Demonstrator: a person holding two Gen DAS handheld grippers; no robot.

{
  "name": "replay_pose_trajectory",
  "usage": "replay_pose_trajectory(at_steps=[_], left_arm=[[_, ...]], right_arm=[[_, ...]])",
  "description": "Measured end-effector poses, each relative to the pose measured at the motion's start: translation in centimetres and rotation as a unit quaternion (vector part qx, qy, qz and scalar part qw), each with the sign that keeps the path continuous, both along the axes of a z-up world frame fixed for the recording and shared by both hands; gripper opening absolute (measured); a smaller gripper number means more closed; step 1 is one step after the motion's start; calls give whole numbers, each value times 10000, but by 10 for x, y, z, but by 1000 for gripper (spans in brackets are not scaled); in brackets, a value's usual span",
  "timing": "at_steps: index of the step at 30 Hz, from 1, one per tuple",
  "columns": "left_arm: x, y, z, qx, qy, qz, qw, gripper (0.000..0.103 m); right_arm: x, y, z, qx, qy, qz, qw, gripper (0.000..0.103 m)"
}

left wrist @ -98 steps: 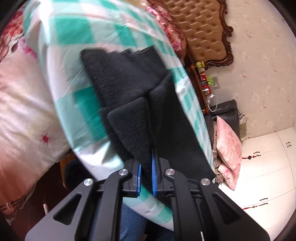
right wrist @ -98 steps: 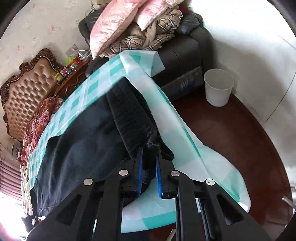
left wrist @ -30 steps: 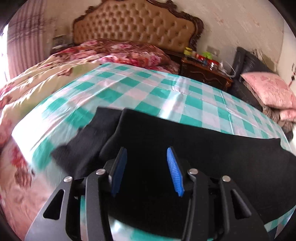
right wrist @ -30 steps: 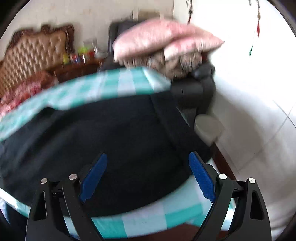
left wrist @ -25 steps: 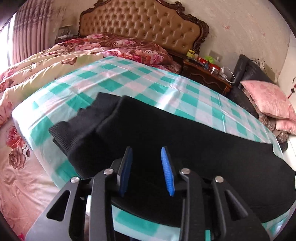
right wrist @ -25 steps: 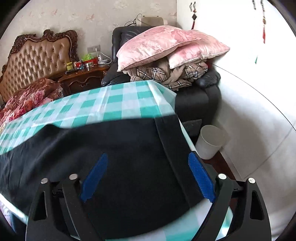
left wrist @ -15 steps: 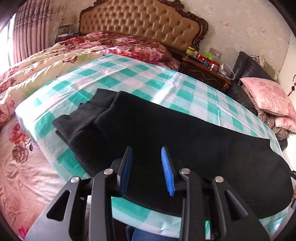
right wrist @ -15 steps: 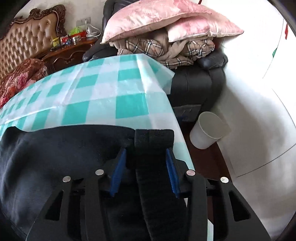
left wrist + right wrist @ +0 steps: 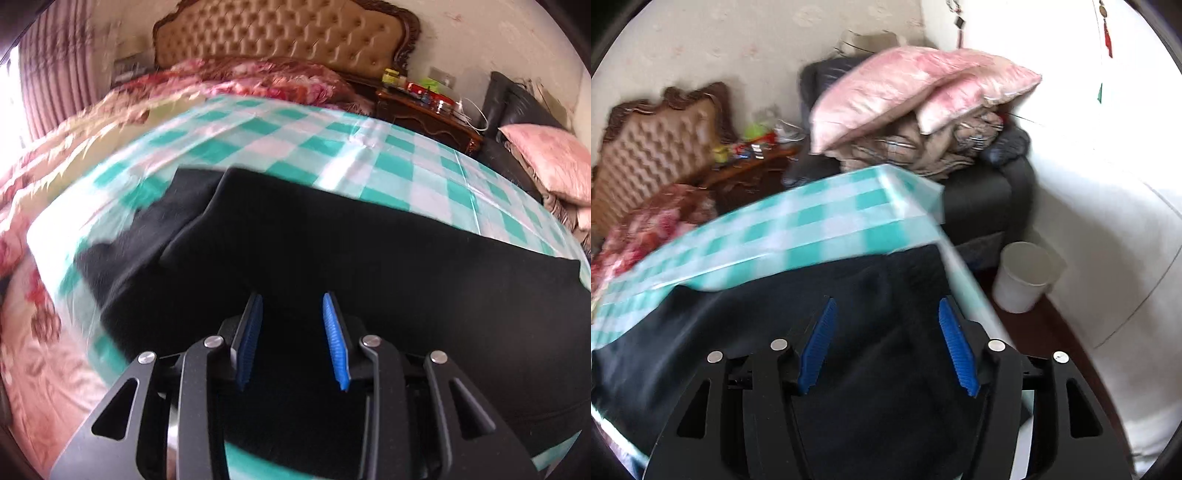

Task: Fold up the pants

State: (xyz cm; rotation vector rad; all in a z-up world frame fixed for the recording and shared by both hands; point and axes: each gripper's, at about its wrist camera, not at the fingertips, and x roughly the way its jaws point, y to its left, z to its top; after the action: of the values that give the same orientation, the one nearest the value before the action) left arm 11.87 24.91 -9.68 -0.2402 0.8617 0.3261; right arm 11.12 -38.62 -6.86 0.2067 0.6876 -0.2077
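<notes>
Black pants (image 9: 369,258) lie flat across a green-and-white checked cloth (image 9: 280,140) over the table, legs folded one on the other. The leg cuffs (image 9: 147,236) point left in the left wrist view. My left gripper (image 9: 293,325) is open and empty just above the pants near the front edge. In the right wrist view the pants (image 9: 775,332) end at the waistband (image 9: 919,269) near the cloth's right edge (image 9: 964,269). My right gripper (image 9: 886,336) is wide open and empty over that waist end.
A bed with a floral quilt (image 9: 59,177) and tufted headboard (image 9: 280,33) is behind and left. A dark nightstand (image 9: 424,107) with bottles and a black sofa (image 9: 982,192) stacked with pink pillows (image 9: 908,92) stand to the right. A white bin (image 9: 1023,273) sits on the floor.
Both grippers let go of the pants and drew back. The left jaws have opened a bit wider. The right gripper has reopened wide and tilted up, away from the waistband.
</notes>
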Motion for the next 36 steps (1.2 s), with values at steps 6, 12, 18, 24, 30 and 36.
replay_pose_trajectory(at_steps=[6, 12, 18, 24, 30, 36], left_arm=[[4, 23, -12, 64, 74, -68, 9999, 37], [0, 48, 2, 263, 24, 125, 9996, 17], [-12, -1, 14, 213, -441, -827, 9954, 46], [-26, 40, -13, -79, -323, -525, 9981, 41], [-44, 58, 13, 443, -567, -199, 9972, 47], [-46, 14, 11, 359, -649, -938, 9928, 57]], right_arm=[[-9, 34, -44, -743, 770, 456, 9932, 63], [-11, 32, -43, -721, 854, 513, 9924, 62], [-31, 68, -5, -770, 415, 527, 9948, 81], [-25, 83, -33, -1404, 1048, 525, 9831, 81], [-40, 44, -41, -961, 1137, -34, 9888, 83], [-61, 21, -24, -574, 682, -273, 9956, 83]])
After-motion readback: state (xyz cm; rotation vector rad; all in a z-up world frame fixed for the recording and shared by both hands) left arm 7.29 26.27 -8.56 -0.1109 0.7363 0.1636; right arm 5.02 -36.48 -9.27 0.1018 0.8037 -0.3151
